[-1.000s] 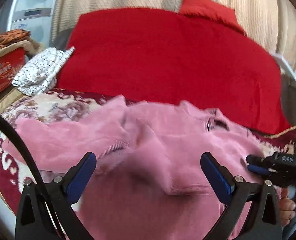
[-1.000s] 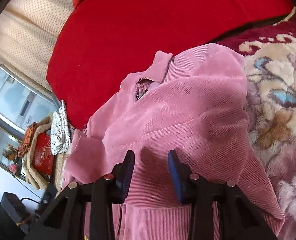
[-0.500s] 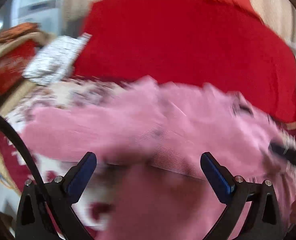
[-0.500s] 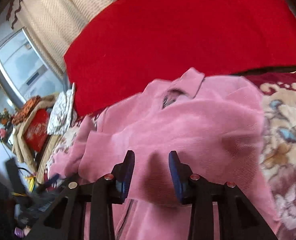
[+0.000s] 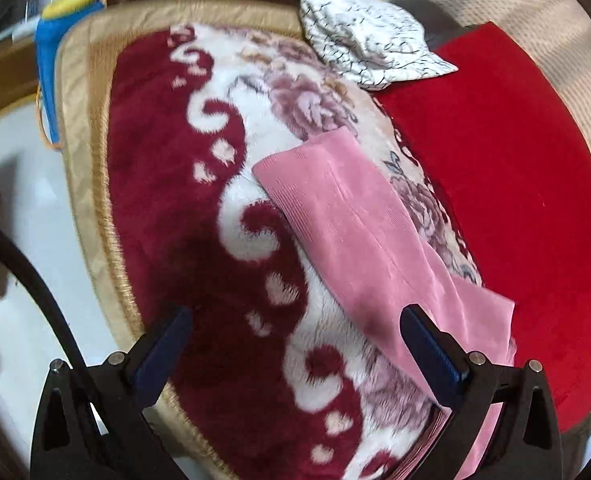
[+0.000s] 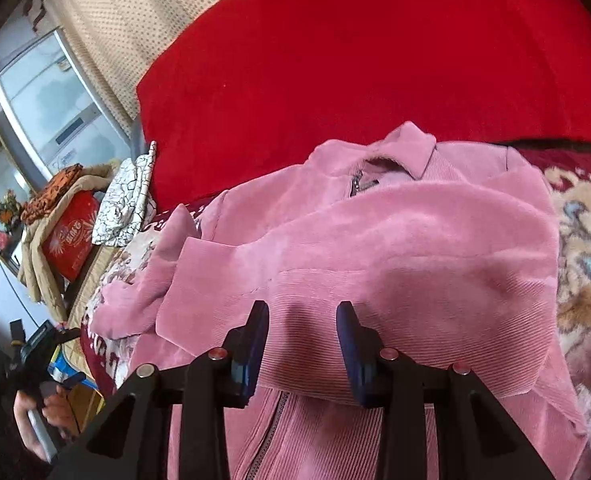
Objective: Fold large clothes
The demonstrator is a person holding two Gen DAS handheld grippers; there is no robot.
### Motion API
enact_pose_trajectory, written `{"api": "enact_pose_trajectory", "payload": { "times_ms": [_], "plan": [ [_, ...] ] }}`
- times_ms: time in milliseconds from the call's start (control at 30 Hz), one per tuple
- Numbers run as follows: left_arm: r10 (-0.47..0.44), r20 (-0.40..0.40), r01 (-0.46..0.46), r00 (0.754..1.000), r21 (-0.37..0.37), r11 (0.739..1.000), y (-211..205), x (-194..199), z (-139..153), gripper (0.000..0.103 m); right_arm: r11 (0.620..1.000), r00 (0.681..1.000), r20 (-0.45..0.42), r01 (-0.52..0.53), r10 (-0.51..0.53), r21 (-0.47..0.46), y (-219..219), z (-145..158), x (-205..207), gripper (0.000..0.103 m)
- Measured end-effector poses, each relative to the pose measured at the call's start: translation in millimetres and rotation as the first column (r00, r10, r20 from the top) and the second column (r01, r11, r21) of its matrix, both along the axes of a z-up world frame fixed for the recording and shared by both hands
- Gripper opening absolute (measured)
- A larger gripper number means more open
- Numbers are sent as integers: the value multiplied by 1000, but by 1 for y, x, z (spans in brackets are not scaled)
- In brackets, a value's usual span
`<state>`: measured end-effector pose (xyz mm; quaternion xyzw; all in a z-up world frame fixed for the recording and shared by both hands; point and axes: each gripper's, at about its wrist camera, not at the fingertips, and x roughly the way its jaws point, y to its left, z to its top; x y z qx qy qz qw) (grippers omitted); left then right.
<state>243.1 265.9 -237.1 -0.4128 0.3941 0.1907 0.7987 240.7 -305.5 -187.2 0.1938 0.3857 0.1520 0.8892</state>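
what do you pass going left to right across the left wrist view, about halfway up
gold quilted border of the blanket → dark red and white plush floral blanket → pink corduroy sleeve → plain red cover

Floral blanket [image 5: 231, 208], pink jacket [image 6: 395, 248], patterned cloth [image 5: 367, 40]

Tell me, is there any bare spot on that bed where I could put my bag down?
Yes: the red blanket behind the pink jacket is bare up to the curtain. The floral blanket is free between its gold border and the jacket's sleeve. It is crowded at the far corner, by the white patterned cloth.
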Motion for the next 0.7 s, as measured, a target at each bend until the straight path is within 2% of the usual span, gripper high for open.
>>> {"api": "enact_pose_trajectory", "payload": {
  "times_ms": [100, 200, 267, 300, 367, 433, 500, 533, 633, 700],
  "plan": [
    [-14, 22, 15, 1000, -53, 998, 5, 20, -6, 103, 1000, 1000, 10, 0, 0, -5, -2, 3, -3, 39],
    [17, 5, -16, 1000, -71, 997, 14, 38, -13, 99, 1000, 1000, 6, 8, -8, 7, -8, 3, -3, 39],
    [39, -9, -39, 999, -57, 998, 18, 45, -18, 93, 1000, 1000, 7, 15, -15, 12, -13, 2, -2, 39],
    [47, -4, -47, 999, -35, 998, 19, 46, -16, 86, 1000, 1000, 8, 16, -17, 12, -15, 3, -3, 39],
    [41, 10, -41, 999, 12, 999, 19, 47, -11, 59, 1000, 1000, 12, 23, -23, 12, -18, 4, -3, 39],
    [-11, 19, 10, 1000, 38, 999, 20, 53, -8, 5, 1000, 1000, 15, 26, -27, 15, -22, 4, -3, 39],
    [-51, 38, 49, 998, 36, 998, 21, 56, -4, 4, 999, 999, 17, 33, -33, 12, -26, 4, -3, 39],
    [-62, 45, 59, 997, 60, 996, 18, 56, 2, 4, 999, 999, 18, 37, -37, 12, -28, 5, -3, 39],
    [-147, 98, 127, 984, 184, 975, -4, 56, 35, 3, 998, 998, 23, 56, -57, 19, -37, 7, -5, 39],
    [-231, 134, 188, 964, 273, 943, -29, 57, 65, 2, 996, 996, 30, 80, -80, 29, -46, 9, -7, 39]
  ]
}}
